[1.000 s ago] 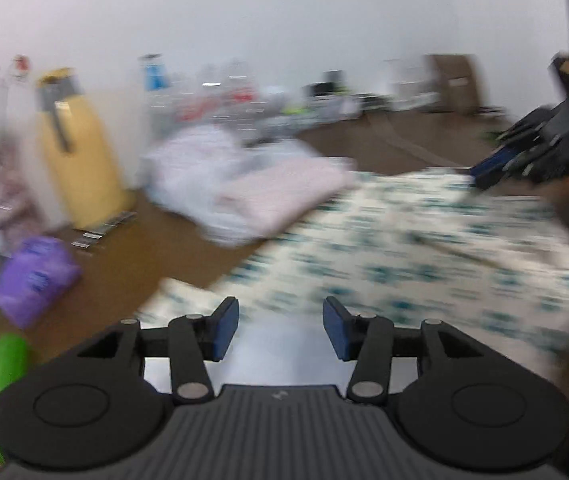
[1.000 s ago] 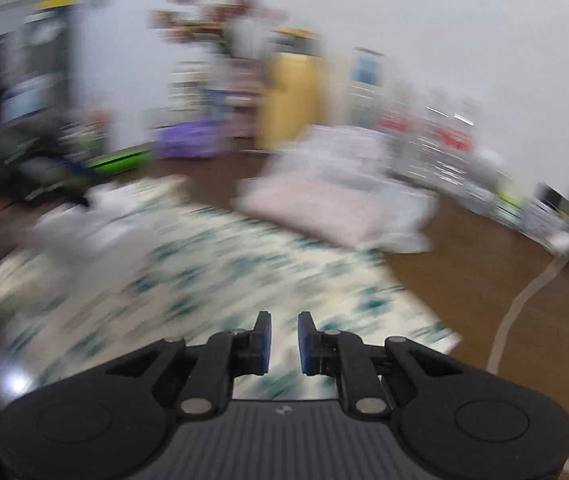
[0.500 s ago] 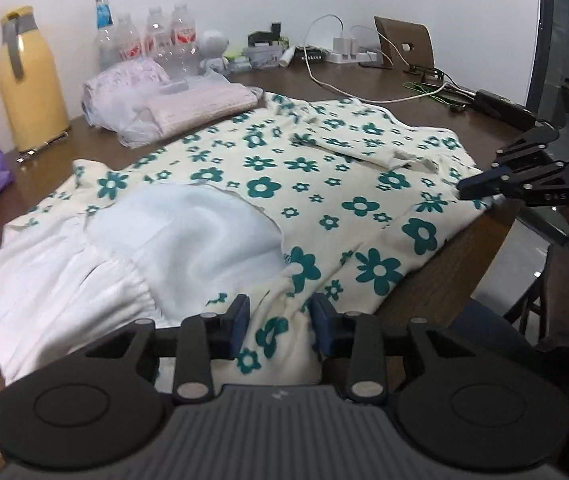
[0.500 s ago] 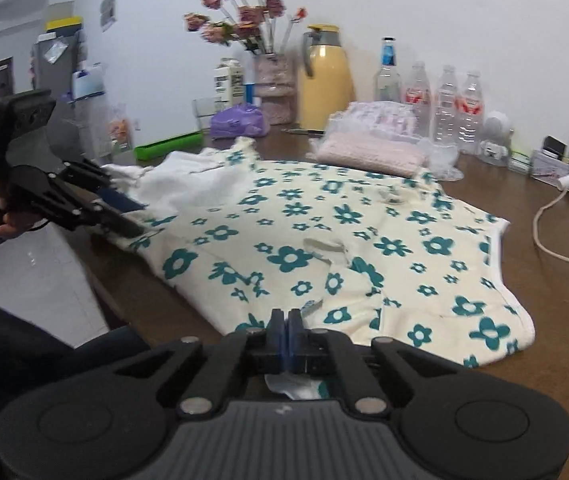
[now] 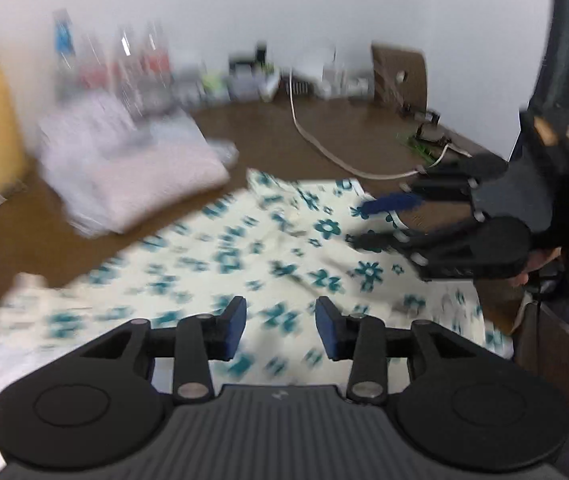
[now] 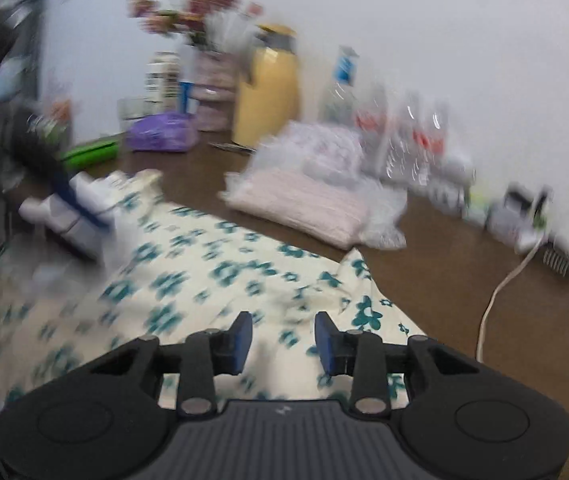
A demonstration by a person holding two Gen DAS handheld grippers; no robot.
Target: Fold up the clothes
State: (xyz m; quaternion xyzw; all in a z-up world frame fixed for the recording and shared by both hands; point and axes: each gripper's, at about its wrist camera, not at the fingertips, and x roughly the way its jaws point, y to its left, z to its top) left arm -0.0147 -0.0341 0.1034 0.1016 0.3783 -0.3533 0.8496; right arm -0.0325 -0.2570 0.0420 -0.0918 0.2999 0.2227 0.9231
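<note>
A cream garment with teal flowers (image 5: 244,248) (image 6: 204,280) lies spread on the brown table (image 5: 268,148). My left gripper (image 5: 280,330) hovers over its near part. Its jaws are opening, the blue pads stand apart, and the cloth lies below the gap without being pinched. My right gripper (image 6: 283,344) is also opening above the garment's right side, with nothing pressed between its pads. Each gripper shows in the other's view: the right gripper (image 5: 376,222) over the cloth's far right, the left gripper (image 6: 80,208) at the cloth's left end. Both views are blurred.
A pink folded cloth in a clear bag (image 5: 152,184) (image 6: 304,204) lies behind the garment. A yellow jug (image 6: 266,96), water bottles (image 6: 388,128), a flower vase (image 6: 208,80) and a purple pack (image 6: 162,136) line the wall. A white cable (image 5: 324,148) (image 6: 500,292) crosses the table.
Half a second ago both grippers pinched the garment's near edge. Now both have let go with pads apart, and both have swept forward over the cloth.
</note>
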